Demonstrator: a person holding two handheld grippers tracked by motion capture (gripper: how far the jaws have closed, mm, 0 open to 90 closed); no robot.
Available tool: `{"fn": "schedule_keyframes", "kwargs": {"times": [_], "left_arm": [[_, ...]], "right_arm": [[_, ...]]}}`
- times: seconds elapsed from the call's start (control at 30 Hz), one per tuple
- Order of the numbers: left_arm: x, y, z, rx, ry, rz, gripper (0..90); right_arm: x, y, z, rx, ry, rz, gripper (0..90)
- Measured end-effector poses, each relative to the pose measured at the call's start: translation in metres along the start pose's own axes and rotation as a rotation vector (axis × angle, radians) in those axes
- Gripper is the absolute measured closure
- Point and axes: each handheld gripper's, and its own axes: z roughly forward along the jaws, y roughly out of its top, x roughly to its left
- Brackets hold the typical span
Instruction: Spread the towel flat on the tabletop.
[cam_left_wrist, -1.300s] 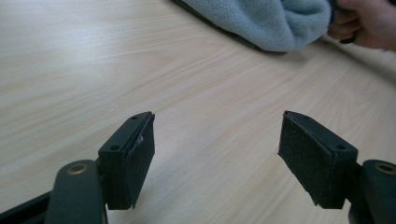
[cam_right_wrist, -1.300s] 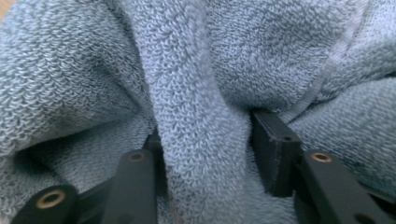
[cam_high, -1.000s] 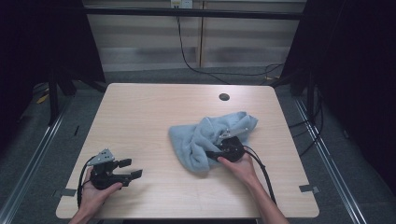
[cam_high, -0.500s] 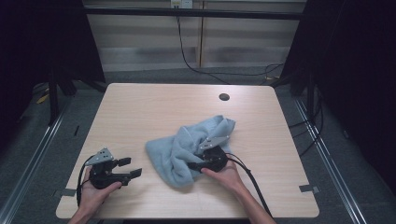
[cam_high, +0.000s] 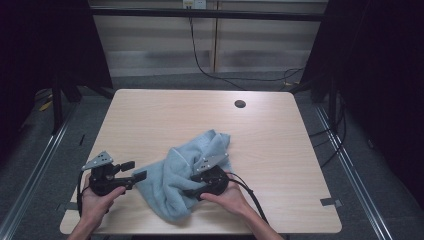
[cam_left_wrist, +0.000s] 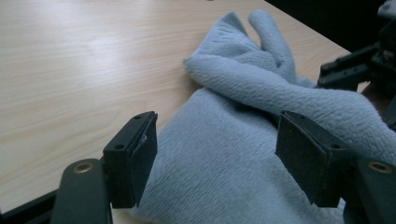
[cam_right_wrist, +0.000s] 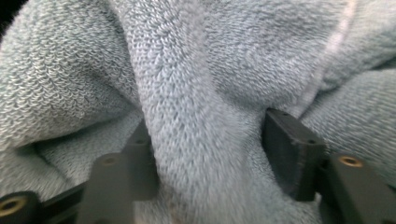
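On the table (cam_high: 280, 130), the right gripper (cam_high: 192, 191) seemingly pinches the unlabelled blue towel (cam_high: 175, 172); the left gripper (cam_high: 134, 171) gapes beside it.

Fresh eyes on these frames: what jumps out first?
A crumpled light blue towel lies near the front edge of the pale wooden table. The right gripper has a thick fold of it between its jaws. The left gripper stands open at the towel's left edge, jaws apart over the cloth.
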Motion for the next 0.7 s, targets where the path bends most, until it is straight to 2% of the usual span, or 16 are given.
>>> {"fn": "schedule_keyframes", "kwargs": {"times": [0.03, 0.07, 0.13, 0.17, 0.2, 0.3, 0.33, 0.37, 0.4, 0.43, 0.47, 0.5, 0.53, 0.6, 0.67, 0.7], "left_arm": [[-0.003, 0.007, 0.005, 0.007, -0.005, 0.029, 29.8], [-0.004, 0.011, 0.008, 0.006, -0.008, 0.033, 30.4], [-0.005, 0.015, 0.012, 0.003, -0.012, 0.029, 30.8], [-0.005, 0.02, 0.015, -0.004, -0.019, 0.027, 31.7], [-0.003, 0.027, 0.025, -0.022, -0.024, 0.001, 32.9], [-0.002, 0.032, 0.038, -0.002, -0.037, 0.006, 33.0], [-0.002, 0.033, 0.045, 0.006, -0.05, 0.01, 32.9], [-0.002, 0.035, 0.06, 0.046, -0.067, 0.03, 31.9], [-0.001, 0.035, 0.069, 0.074, -0.063, 0.044, 31.3], [-0.001, 0.035, 0.069, 0.074, -0.063, 0.044, 29.2], [-0.001, 0.034, 0.076, 0.1, -0.062, 0.058, 26.3], [0.001, 0.029, 0.091, 0.154, -0.048, 0.065, 25.9], [0.001, 0.029, 0.091, 0.154, -0.048, 0.065, 24.2], [0.005, 0.019, 0.102, 0.181, -0.063, 0.026, 22.8], [0.005, 0.018, 0.102, 0.191, -0.07, 0.027, 22.7], [0.005, 0.016, 0.101, 0.183, -0.068, 0.022, 22.7]], "right_arm": [[0.0, 0.001, -0.014, -0.012, -0.011, 0.006, 36.4], [-0.001, 0.001, -0.022, -0.02, -0.021, 0.011, 36.5], [-0.002, 0.001, -0.029, -0.023, -0.021, 0.024, 37.0], [-0.006, 0.0, -0.045, -0.051, -0.049, 0.03, 40.9], [-0.01, 0.001, -0.052, -0.069, -0.062, 0.043, 41.7], [-0.025, 0.006, -0.065, -0.103, -0.11, 0.063, 40.6], [-0.032, 0.008, -0.066, -0.102, -0.131, 0.067, 38.2], [-0.039, 0.01, -0.065, -0.104, -0.15, 0.073, 34.1], [-0.047, 0.012, -0.062, -0.099, -0.165, 0.084, 29.9], [-0.047, 0.012, -0.062, -0.099, -0.165, 0.084, 29.9], [-0.061, 0.015, -0.055, -0.084, -0.194, 0.091, 28.6], [-0.066, 0.016, -0.05, -0.084, -0.202, 0.101, 26.2], [-0.066, 0.016, -0.05, -0.084, -0.202, 0.101, 26.2], [-0.075, 0.017, -0.033, -0.061, -0.209, 0.113, 22.9], [-0.077, 0.016, -0.027, -0.062, -0.207, 0.115, 21.7], [-0.077, 0.012, -0.015, -0.027, -0.212, 0.113, 21.5]]}}
